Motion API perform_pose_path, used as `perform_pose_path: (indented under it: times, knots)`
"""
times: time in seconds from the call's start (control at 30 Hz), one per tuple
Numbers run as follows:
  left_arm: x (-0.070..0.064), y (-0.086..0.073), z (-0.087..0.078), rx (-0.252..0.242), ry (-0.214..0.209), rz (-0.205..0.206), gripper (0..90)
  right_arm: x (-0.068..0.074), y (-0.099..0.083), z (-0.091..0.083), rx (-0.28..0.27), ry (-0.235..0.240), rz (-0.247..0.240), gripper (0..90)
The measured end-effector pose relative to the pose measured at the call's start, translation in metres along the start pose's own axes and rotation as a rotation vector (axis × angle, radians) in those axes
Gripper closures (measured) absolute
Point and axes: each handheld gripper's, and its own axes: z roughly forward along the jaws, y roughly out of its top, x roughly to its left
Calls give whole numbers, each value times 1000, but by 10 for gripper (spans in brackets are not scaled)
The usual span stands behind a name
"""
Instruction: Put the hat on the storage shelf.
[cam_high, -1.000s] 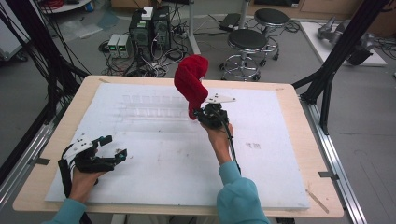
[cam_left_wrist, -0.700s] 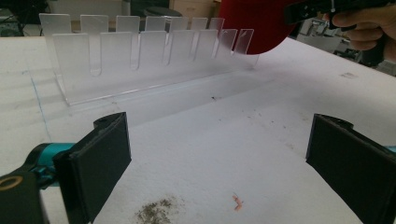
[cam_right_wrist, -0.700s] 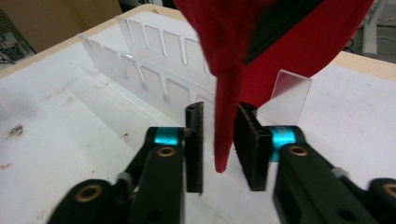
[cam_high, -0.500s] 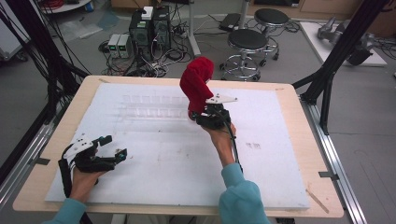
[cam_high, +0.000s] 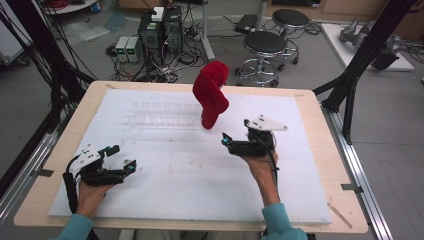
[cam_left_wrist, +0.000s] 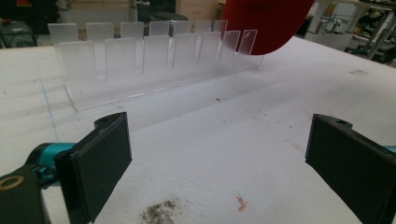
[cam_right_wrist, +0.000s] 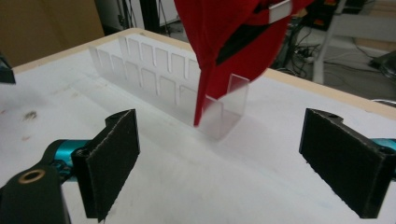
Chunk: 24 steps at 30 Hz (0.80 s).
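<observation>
A red cap (cam_high: 210, 97) stands on edge, its brim down in the right end slot of a clear acrylic rack (cam_high: 160, 116) at the far middle of the white board. My right gripper (cam_high: 231, 136) is open just right of and nearer than the cap, not touching it. In the right gripper view the cap (cam_right_wrist: 224, 32) and rack (cam_right_wrist: 159, 79) lie ahead of the open right gripper (cam_right_wrist: 219, 158). My left gripper (cam_high: 125, 156) rests open at the front left. In its view, the left gripper (cam_left_wrist: 217, 154) faces the rack (cam_left_wrist: 154, 51) and the cap (cam_left_wrist: 268, 23).
A white board (cam_high: 190, 175) covers the wooden table (cam_high: 320, 150). Black frame posts (cam_high: 360, 65) rise at both far corners. On the floor beyond the table stand two stools (cam_high: 265, 47) and computer cases (cam_high: 160, 30) with cables.
The right gripper, shut on the cap before, has let it go at the rack and drawn back toward the person and rightward. The left gripper has not moved.
</observation>
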Motion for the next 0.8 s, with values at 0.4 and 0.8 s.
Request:
perform_pose_path:
  times: [0.4, 0.8]
  knots:
    - [-2, -1, 0, -9, 10, 18, 73, -27, -73, -71, -32, -22, 39, 110]
    - [-7, -2, -2, -27, 40, 60, 73, -30, -91, -59, -146, 0, 24, 98]
